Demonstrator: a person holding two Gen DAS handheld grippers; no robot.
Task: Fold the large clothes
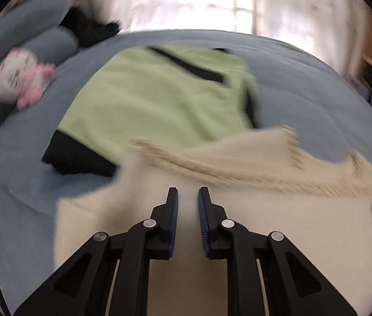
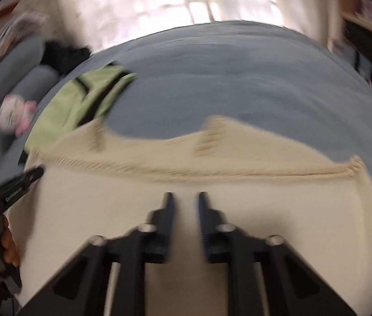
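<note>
cream knitted sweater (image 1: 238,223) lies on the blue-grey bedspread (image 1: 304,84), beside a green garment (image 1: 146,100). over it, my left gripper (image 1: 188,197) and right gripper (image 2: 185,200) show narrow gaps, holding nothing.

I'm looking across a bed (image 1: 304,84) covered in a blue-grey spread. Nearest me a cream knitted garment (image 1: 238,210) lies spread flat on it, its ribbed edge running across. Behind that, toward the left, lies a light green garment with black trim (image 1: 154,97). At the far left a pink and white plush toy (image 1: 20,76) rests against blue-grey pillows (image 1: 41,26), with something dark (image 1: 86,29) beside them.
</note>
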